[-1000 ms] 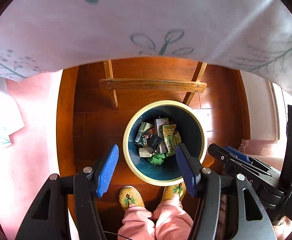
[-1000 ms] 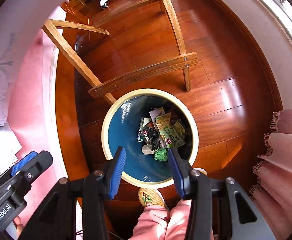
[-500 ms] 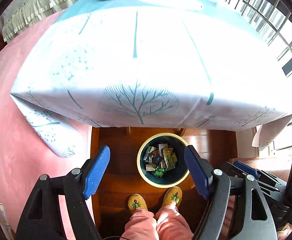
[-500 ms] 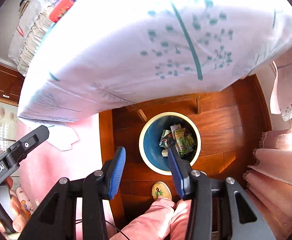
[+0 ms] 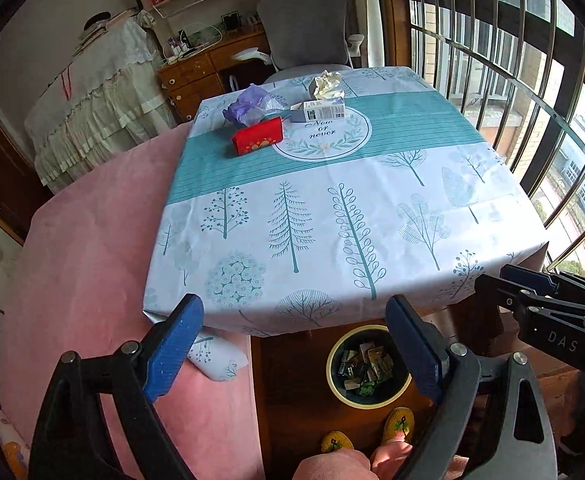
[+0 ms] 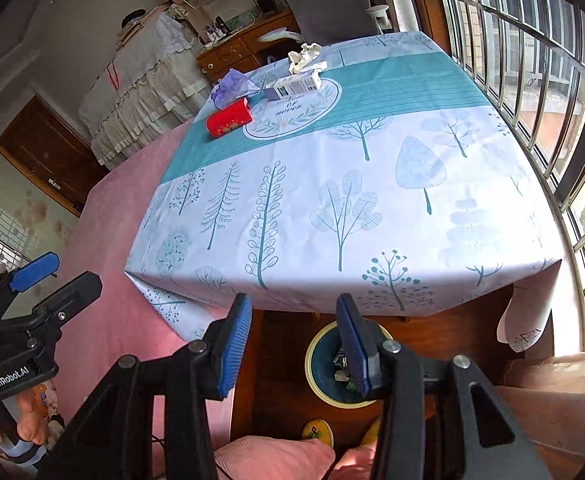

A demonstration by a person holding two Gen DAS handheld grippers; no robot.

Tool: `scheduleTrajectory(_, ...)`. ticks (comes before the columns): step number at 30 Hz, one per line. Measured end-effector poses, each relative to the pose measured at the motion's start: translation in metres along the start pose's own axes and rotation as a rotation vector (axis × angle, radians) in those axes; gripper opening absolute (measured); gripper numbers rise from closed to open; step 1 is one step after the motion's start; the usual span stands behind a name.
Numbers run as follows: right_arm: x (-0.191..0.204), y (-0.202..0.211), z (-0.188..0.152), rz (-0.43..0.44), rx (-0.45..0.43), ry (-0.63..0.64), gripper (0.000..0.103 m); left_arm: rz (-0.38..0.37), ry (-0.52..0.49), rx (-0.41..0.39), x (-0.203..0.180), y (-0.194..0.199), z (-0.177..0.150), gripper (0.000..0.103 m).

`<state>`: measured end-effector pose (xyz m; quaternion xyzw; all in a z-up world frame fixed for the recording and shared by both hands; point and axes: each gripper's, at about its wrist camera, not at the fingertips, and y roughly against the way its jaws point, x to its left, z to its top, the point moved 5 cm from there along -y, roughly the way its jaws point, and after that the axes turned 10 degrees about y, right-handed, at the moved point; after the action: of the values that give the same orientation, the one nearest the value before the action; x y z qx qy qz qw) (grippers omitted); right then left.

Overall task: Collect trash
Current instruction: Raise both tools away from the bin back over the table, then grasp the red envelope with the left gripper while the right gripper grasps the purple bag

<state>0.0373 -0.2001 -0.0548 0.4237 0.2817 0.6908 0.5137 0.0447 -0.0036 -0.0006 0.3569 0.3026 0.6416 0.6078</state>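
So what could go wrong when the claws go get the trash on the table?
The purple wrapper leans against the red box, so a claw closing there might catch both. The crumpled paper sits near the far edge of the table and might get nudged off. The bin stands partly under the table edge, so anything let go too early may land on the floor. Both the left claw and right claw are open and empty.

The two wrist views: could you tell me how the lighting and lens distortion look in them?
Left wrist view: daylight from the barred window evenly lights the tablecloth; the bin sits in shade under the table. Right wrist view: the window bars bow strongly with fisheye distortion, and black corners vignette the frame.
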Motion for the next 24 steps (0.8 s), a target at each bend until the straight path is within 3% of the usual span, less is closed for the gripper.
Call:
scheduleTrajectory(6,0.005,0.022,0.042,0.012,-0.095,0.035,0.045,-0.006,0.015,-0.056,-0.005,0.024,0.027,0.091)
scheduleTrajectory(12,0.009,0.019,0.081,0.026,-0.133,0.035,0.045,-0.062,0.071,-0.014,0.014,0.011,0.061,0.091)
scheduleTrajectory(18,0.012,0.003,0.123,0.014,-0.158,0.025,0.045,-0.113,0.112,0.042,0.049,-0.036,0.111,0.091)
scheduleTrajectory(24,0.015,-0.044,0.173,-0.032,-0.159,-0.036,0.045,-0.155,0.084,0.095,0.087,-0.11,0.173,0.091)
